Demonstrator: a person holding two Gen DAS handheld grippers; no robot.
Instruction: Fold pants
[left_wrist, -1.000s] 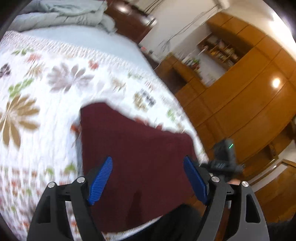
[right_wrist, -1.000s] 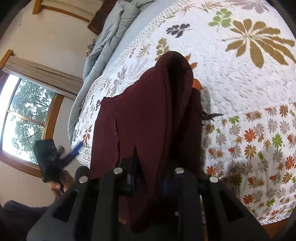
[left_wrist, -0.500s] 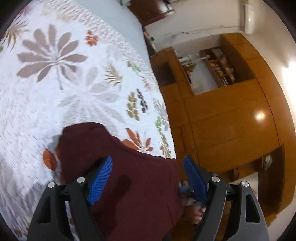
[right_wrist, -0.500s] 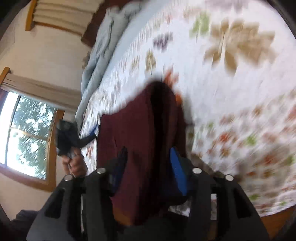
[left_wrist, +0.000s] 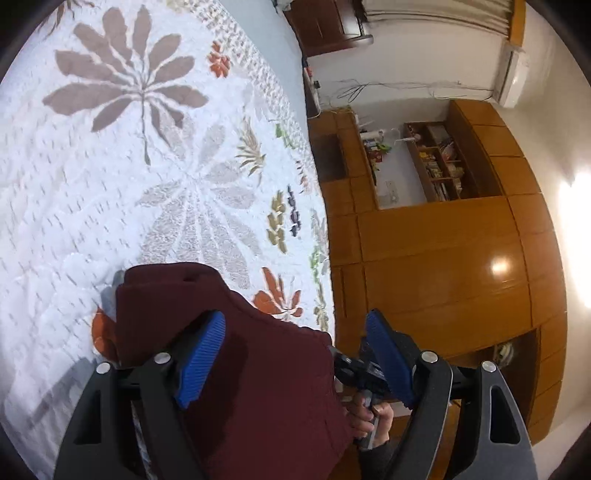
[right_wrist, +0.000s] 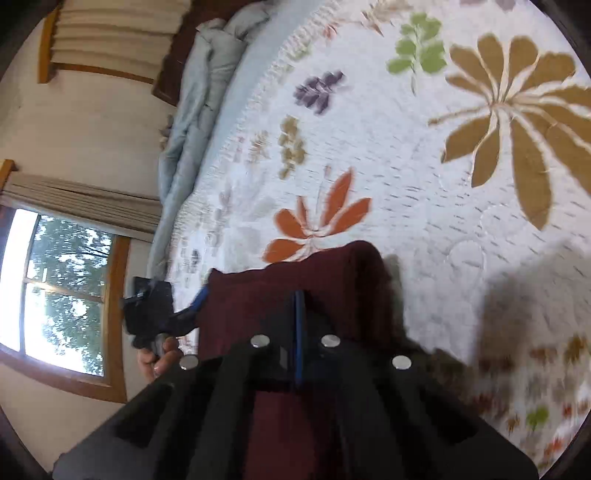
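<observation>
The dark maroon pants (left_wrist: 266, 391) lie folded on the white floral quilt (left_wrist: 122, 192) near the bed's edge. My left gripper (left_wrist: 295, 354) hovers over them with its blue pads wide apart and nothing between them. In the right wrist view the pants (right_wrist: 332, 280) lie under my right gripper (right_wrist: 297, 314), whose blue pads are pressed together above the cloth with no fabric visibly between them. The other gripper and the hand holding it show in each view: the right one (left_wrist: 365, 373) and the left one (right_wrist: 155, 314).
A crumpled grey-blue duvet (right_wrist: 199, 122) lies along the far side of the bed. A wooden wardrobe wall with shelves (left_wrist: 443, 229) stands beside the bed. A window (right_wrist: 59, 295) with curtains is on the opposite side.
My right gripper let go of the pants fold, opened, then closed empty above the cloth. The raised fold now lies lower on the quilt. My left gripper stayed open and shifted towards the bed's edge.
</observation>
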